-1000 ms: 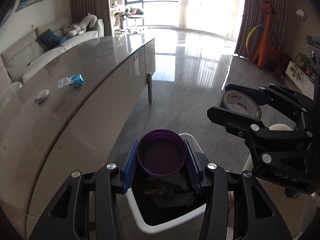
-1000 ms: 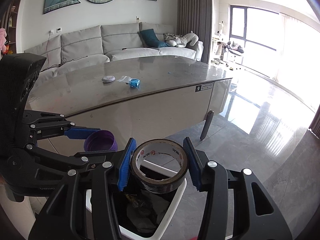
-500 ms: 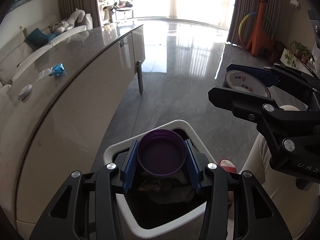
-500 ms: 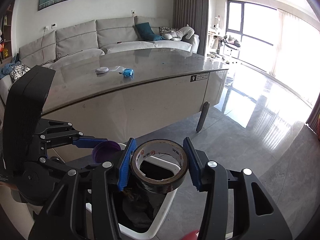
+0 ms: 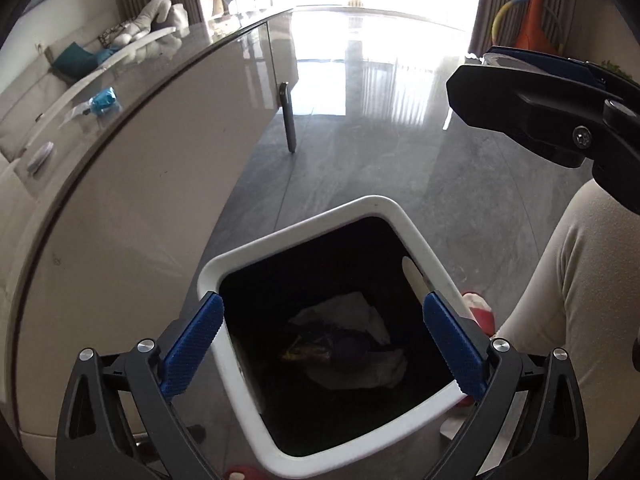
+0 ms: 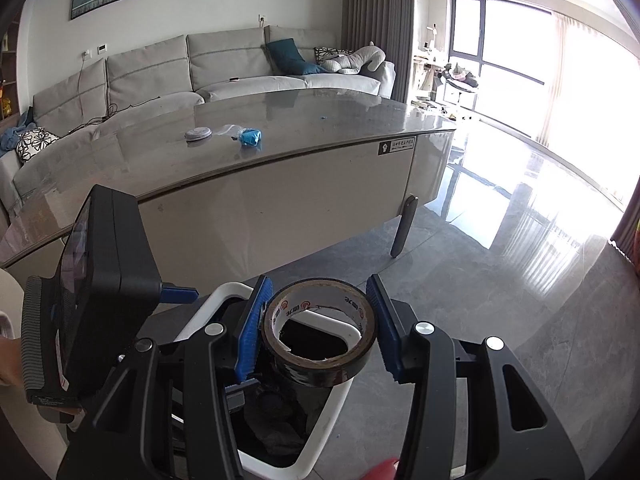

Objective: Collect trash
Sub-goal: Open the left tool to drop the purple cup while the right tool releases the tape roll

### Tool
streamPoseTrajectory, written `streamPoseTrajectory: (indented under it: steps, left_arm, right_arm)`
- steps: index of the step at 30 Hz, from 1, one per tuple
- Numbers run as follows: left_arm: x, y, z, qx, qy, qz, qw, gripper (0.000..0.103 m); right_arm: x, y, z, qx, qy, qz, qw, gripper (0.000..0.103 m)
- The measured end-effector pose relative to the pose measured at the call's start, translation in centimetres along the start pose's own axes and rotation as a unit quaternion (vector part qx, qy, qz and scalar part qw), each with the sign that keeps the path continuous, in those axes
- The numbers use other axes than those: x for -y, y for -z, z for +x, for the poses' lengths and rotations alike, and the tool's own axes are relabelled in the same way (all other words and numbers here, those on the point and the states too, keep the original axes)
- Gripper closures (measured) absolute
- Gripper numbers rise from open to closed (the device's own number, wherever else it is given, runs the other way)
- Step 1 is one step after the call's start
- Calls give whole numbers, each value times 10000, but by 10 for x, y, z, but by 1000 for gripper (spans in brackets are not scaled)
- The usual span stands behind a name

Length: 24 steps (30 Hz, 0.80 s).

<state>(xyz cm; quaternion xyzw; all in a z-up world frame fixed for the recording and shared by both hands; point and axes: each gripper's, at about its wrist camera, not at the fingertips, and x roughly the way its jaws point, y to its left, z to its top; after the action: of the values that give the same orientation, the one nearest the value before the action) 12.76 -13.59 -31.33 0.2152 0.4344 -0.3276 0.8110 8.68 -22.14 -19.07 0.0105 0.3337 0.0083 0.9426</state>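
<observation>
Left gripper (image 5: 322, 344) jaws opening wide, now empty: the purple cap (image 5: 352, 346) has dropped into the bin (image 5: 384, 206) below them. Right gripper (image 6: 318, 330) jaws clamp the tape roll (image 6: 320, 334) above the bin; release next.

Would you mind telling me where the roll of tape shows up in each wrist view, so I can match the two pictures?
Left wrist view: only an edge of the roll of tape peeks out at the upper right, in the right gripper.
Right wrist view: low centre, clamped between the blue pads, above the bin.
Shared landmark: the white-rimmed bin.
</observation>
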Motion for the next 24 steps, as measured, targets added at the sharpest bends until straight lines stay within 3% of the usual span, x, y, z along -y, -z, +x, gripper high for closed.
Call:
streamPoseTrajectory:
  steps: [8, 19, 24]
  left_arm:
    - [-15, -5, -9, 118, 149, -295, 9994, 4]
    - [-66, 7, -40, 534, -456, -1014, 9924, 4]
    - [-88, 17, -47, 545, -544, -1385, 9874, 4]
  right_arm:
    - [0, -2, 0, 3, -27, 3, 10000, 53]
    - [-8, 2, 16, -101, -172, -21, 9998, 53]
    - [-19, 9, 33, -263, -306, 12, 9992, 53]
